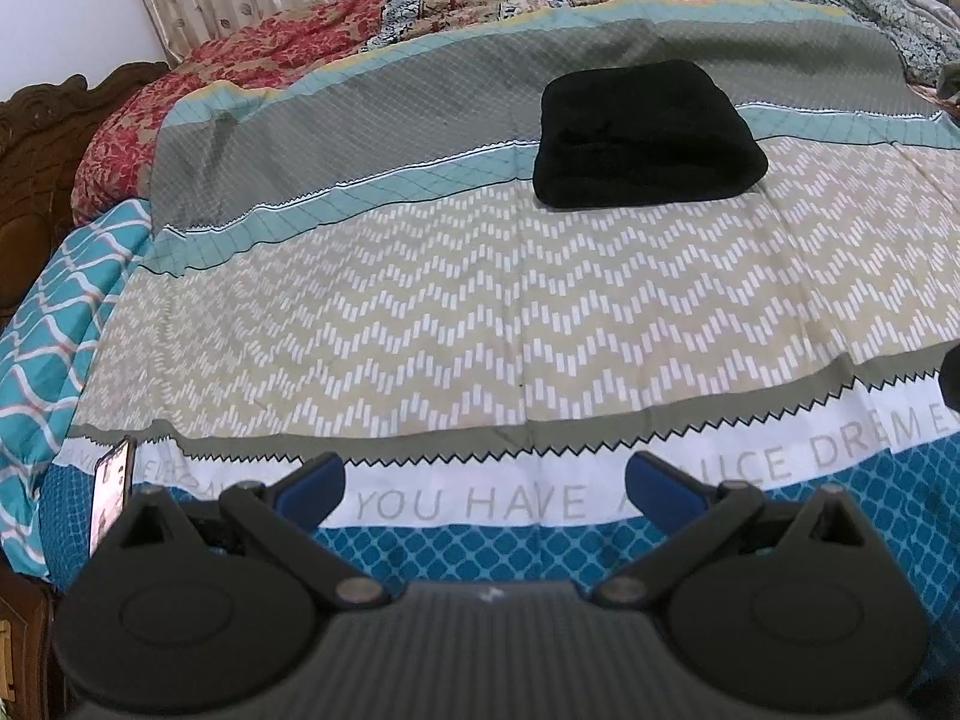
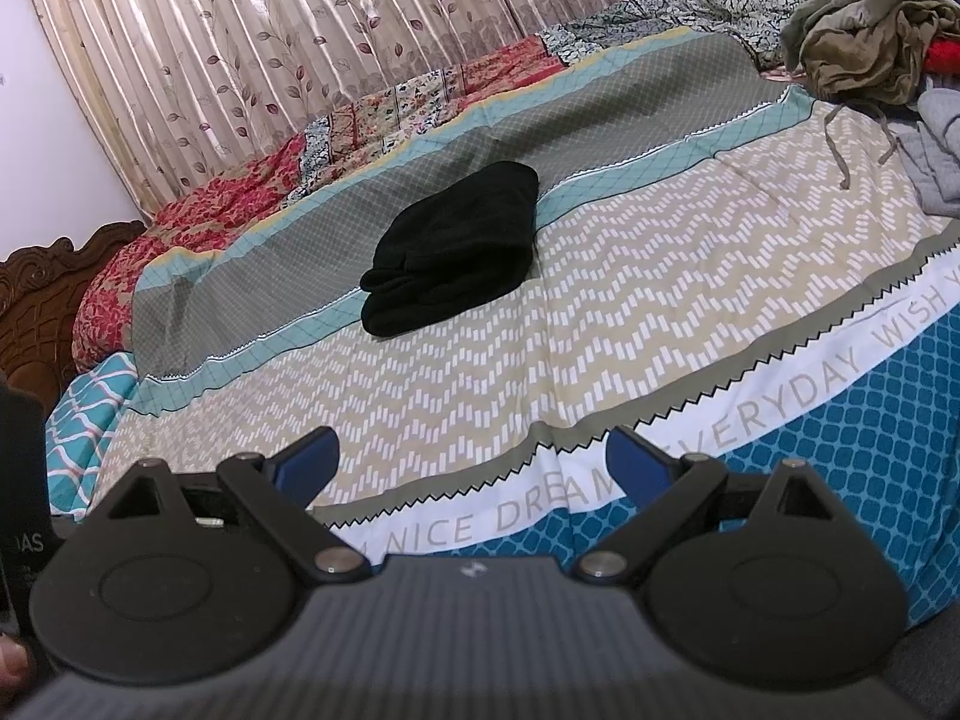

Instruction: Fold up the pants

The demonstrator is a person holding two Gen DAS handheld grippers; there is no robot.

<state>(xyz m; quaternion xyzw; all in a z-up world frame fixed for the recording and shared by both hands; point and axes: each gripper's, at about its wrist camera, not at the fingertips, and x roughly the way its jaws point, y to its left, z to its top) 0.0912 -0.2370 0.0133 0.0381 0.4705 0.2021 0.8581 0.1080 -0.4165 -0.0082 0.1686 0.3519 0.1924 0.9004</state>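
Black pants lie folded into a compact bundle on the patterned bedspread, far from both grippers. From the right wrist the same black pants sit left of centre on the bedspread, their layered edges facing the camera. My left gripper hovers over the near edge of the bed, open, with nothing between its blue pads. My right gripper is likewise open and empty above the printed white band, its blue pads spread wide.
A phone stands at the bed's near left edge. Loose clothes, olive and grey, are piled at the far right. A red floral quilt lies along the back, a curtain behind it and a carved wooden headboard at the left.
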